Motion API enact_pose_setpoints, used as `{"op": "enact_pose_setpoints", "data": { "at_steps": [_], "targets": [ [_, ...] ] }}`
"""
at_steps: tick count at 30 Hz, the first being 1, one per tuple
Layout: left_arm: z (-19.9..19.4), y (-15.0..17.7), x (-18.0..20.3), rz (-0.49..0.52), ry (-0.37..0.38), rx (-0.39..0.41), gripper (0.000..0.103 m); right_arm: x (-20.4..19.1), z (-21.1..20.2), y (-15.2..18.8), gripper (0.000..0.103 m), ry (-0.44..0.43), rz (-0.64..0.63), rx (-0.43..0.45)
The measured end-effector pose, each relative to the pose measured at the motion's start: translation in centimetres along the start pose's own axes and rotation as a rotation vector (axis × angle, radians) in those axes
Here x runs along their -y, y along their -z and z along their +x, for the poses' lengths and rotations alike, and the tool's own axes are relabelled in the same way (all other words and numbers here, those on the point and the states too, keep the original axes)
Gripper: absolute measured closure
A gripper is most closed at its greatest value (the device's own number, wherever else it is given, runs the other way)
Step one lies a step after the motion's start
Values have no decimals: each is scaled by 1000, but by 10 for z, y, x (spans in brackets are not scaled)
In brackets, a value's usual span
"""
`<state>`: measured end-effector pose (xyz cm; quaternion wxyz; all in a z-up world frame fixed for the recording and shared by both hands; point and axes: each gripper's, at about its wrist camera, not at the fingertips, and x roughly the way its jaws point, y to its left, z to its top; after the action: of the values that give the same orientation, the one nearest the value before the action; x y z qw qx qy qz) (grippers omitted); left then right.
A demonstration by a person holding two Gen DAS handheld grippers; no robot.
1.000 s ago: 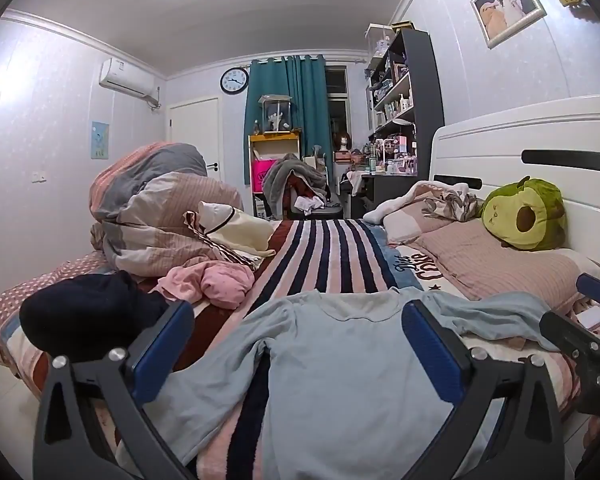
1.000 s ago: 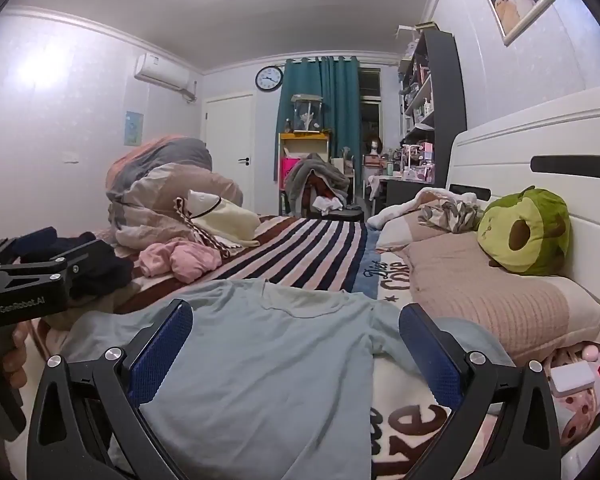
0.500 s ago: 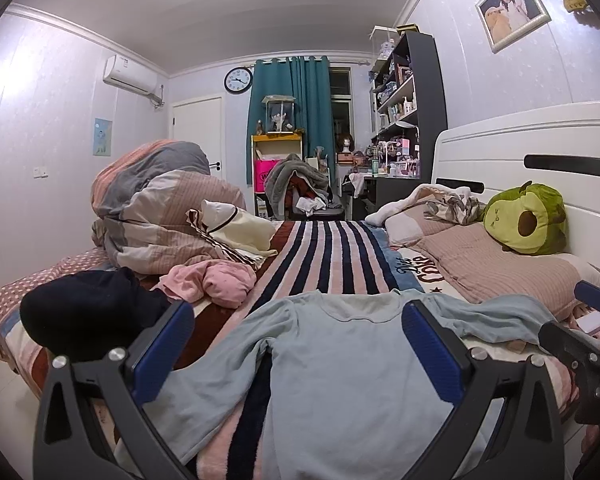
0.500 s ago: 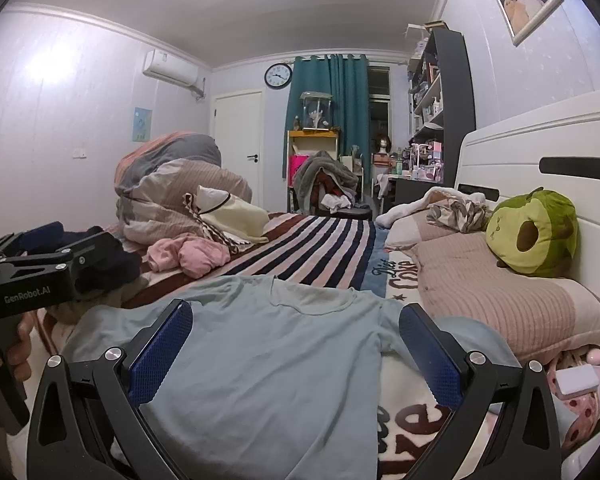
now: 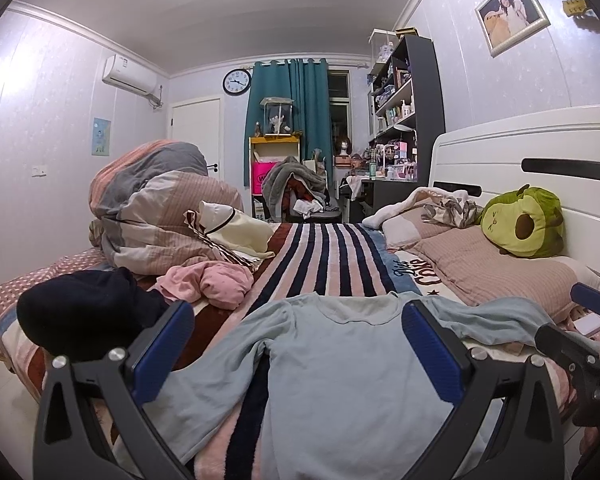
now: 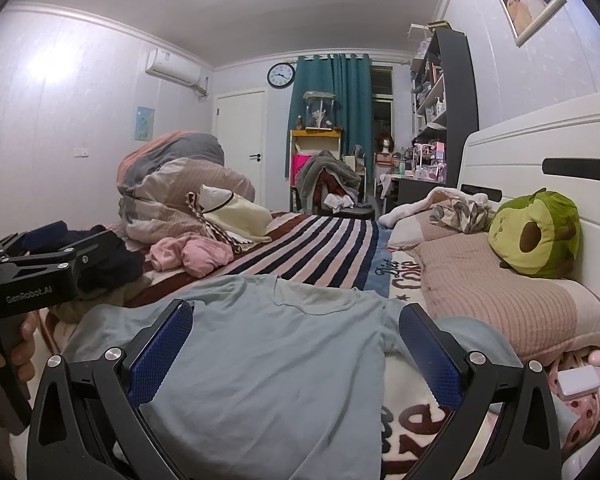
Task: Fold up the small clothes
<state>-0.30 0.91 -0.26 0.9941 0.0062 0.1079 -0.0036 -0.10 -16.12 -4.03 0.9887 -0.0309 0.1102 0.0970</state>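
1. Here, the light blue shirt [image 5: 340, 372] lies flat at the near edge of the bed [image 5: 332, 256], with bare striped blanket beyond it.
2. Its neck points to the far end of the bed, so it runs long that way, sleeves out sideways.
3. The left gripper [image 5: 296, 344] and right gripper [image 6: 296, 344] hang over it, jaws wide apart, holding nothing.

A pale blue long-sleeved cotton top [image 5: 352, 376] [image 6: 276, 364] lay flat, face up, on the striped bedspread, neckline toward 12 o'clock, sleeves spread toward 3 and 8 o'clock.
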Motion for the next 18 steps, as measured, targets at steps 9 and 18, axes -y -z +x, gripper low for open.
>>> {"op": "enact_pose_setpoints", "data": {
  "at_steps": [9, 18],
  "targets": [
    [0, 0, -1, -2, 1, -2, 1, -3, 0, 0, 1, 1, -2, -1],
    [1, 0, -1, -2, 1, -2, 1, -6, 1, 1, 1, -1, -6, -2]
  ]
}}
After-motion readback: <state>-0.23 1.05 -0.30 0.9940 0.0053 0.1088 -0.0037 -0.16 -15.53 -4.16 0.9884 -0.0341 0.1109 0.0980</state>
